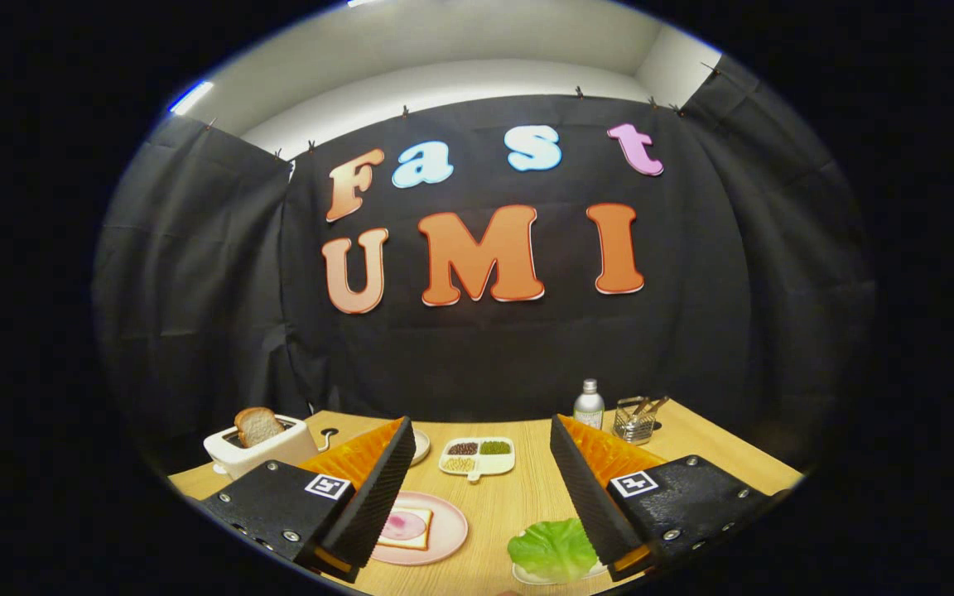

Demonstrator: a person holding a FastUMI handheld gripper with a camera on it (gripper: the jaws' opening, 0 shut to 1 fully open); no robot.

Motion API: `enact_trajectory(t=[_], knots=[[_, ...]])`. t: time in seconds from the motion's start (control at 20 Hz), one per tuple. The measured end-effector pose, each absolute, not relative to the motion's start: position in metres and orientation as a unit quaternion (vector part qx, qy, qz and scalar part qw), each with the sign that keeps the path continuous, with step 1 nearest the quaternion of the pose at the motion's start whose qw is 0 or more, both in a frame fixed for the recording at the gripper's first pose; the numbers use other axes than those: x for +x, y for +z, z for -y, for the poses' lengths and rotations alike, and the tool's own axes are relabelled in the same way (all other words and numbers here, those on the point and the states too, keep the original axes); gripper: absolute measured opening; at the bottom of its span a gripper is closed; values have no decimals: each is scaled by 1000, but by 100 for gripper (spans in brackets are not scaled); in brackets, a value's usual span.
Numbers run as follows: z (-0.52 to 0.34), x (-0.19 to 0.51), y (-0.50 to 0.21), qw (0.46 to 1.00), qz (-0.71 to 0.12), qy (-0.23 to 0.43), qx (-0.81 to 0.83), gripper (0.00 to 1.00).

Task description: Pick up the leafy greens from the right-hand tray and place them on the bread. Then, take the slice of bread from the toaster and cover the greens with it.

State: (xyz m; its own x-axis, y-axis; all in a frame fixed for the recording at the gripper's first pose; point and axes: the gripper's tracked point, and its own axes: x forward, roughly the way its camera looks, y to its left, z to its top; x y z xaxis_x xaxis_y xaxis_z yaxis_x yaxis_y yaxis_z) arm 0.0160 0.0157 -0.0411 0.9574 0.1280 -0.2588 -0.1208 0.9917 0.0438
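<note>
Leafy greens [553,549] lie on a small white tray [527,574] just inside the right finger, near a pink plate [449,530] holding 1 bread slice [407,529] with a pink topping, partly behind the left finger. Gripper [477,451] fingers stand wide apart, holding nothing, above the wooden table [510,505]. Beyond them, a white toaster [266,451] holds 1 upright slice of bread [257,425], and a 3-compartment dish [478,457] carries dark, green and pale grains.

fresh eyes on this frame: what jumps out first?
The open gripper, its two fingers spread wide over the light wooden table. Between them near the right finger lies a bright green lettuce leaf on a white tray; by the left finger a pink plate holds bread. Beyond the left finger, a white toaster holds a browned slice.
</note>
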Motion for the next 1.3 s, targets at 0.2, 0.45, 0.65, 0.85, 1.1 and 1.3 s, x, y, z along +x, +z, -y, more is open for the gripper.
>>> enact_trajectory(t=[0.2,0.45,0.65,0.85,1.1,1.3], knots=[[6,23,-57,982,-179,51,8,98],[29,29,-95,965,-259,34,18,98],[40,23,-132,945,-323,36,14,98],[45,14,-160,927,-372,42,1,98],[52,9,-181,914,-403,43,-13,97],[61,3,-207,898,-438,43,-20,97]])
